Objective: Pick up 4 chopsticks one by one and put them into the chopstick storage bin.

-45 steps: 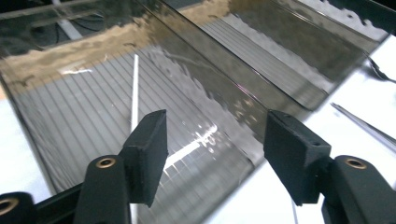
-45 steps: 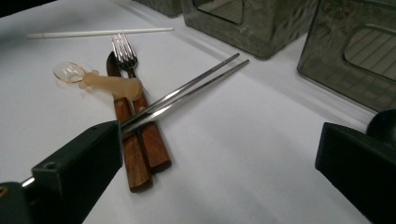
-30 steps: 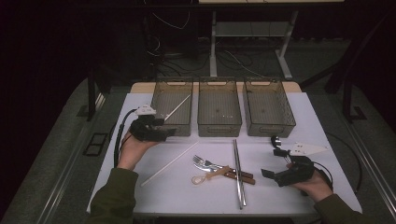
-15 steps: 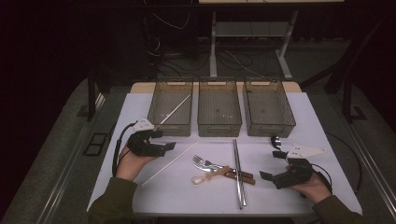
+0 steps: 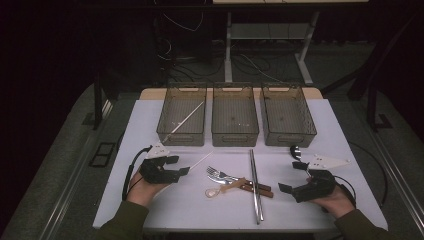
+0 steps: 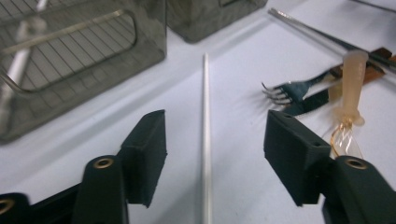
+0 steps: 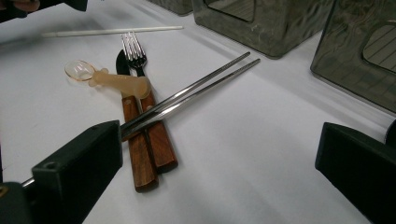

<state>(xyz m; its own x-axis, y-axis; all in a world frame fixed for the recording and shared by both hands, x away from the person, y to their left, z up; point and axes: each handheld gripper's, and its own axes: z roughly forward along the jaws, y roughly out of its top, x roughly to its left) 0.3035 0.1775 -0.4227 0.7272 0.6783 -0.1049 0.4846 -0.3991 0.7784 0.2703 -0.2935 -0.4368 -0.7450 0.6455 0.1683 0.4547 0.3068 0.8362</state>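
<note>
White bench (image 5: 150,115) under my left tool (image 5: 184,171): its jaws have just been closing yet stand spread, straddling a thin pale stick (image 6: 206,135) without touching it. That stick lies flat and straight, running away toward the left mesh bin (image 5: 182,114), just left of the fork (image 6: 299,86). My right tool (image 5: 286,188) rests wide apart beside the steel chopsticks (image 7: 187,99).
</note>
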